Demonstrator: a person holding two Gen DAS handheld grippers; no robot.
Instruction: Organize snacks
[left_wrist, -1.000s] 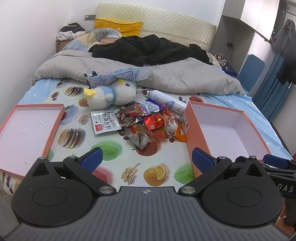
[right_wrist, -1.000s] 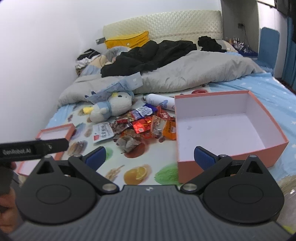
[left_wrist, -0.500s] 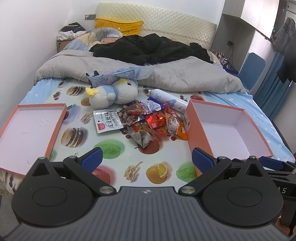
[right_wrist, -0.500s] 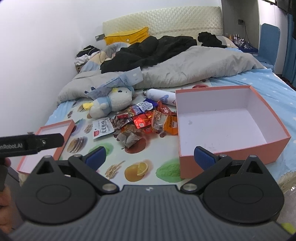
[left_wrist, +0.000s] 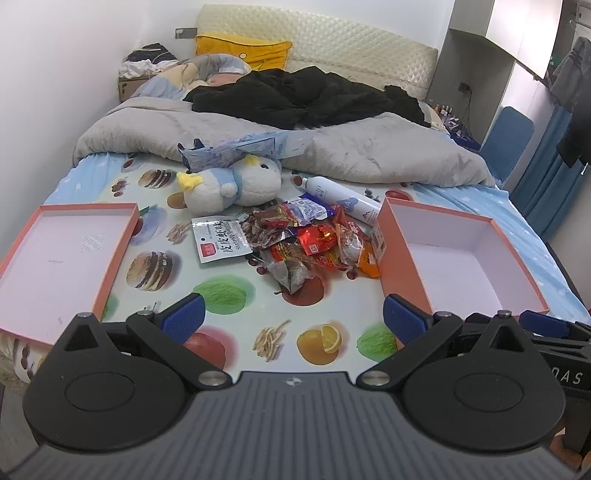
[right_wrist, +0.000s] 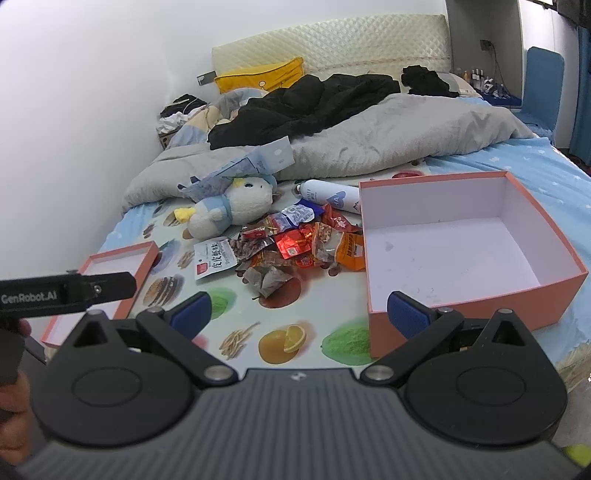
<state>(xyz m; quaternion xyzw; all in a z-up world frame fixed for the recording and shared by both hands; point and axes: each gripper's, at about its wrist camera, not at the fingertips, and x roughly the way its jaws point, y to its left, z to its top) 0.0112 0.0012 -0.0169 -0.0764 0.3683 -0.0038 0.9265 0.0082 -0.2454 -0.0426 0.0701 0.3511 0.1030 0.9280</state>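
A fruit-print bed sheet (left_wrist: 229, 295) holds the snack pile (left_wrist: 310, 240), between the shallow lid (left_wrist: 22, 243) and deep box (right_wrist: 554, 236). Left gripper (left_wrist: 291, 317) and right gripper (right_wrist: 299, 312) hover spread wide, empty. Crinkly wrappers (overlapping, slick) may slip or come up in clumps.

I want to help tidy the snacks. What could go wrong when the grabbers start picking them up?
The snack packets lie overlapping, so an open left gripper or right gripper might pinch two at once or drag the pile. The orange packet sits right against the deep box, so a finger may bump the wall. The plush toy and white bottle border the pile and could get knocked.
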